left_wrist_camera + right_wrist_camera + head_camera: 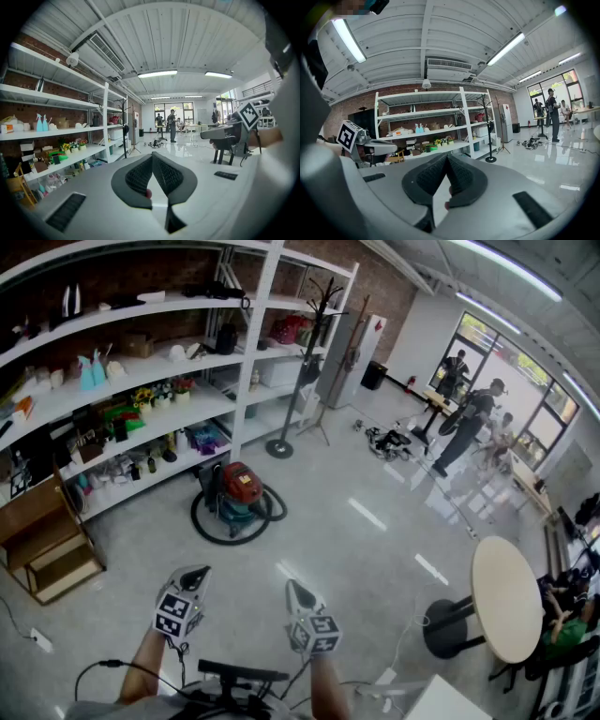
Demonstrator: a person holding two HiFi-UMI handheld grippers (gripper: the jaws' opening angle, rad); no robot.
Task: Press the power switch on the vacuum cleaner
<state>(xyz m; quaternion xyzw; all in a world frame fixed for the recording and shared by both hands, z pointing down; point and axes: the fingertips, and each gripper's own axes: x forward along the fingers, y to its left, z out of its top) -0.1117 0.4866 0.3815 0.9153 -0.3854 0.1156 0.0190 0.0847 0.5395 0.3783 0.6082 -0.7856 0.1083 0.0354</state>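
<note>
the red-topped, teal canister vacuum cleaner stands on the glossy grey floor by the white shelving, well apart from both grippers. the left gripper and right gripper have their jaws closed and empty. once near, one closed tip should press the switch squarely.

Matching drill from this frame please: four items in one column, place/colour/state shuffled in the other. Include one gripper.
Items
1. vacuum cleaner
2. round table
3. coat rack
4. left hand-held gripper

Descriptions
A. pale top, at the head view's right
B. jaws together, nothing between them
C. red lid, ringed by a black hose, on the floor
D. black, standing near the end of the white shelving

Pairs: 1-C, 2-A, 3-D, 4-B
</note>
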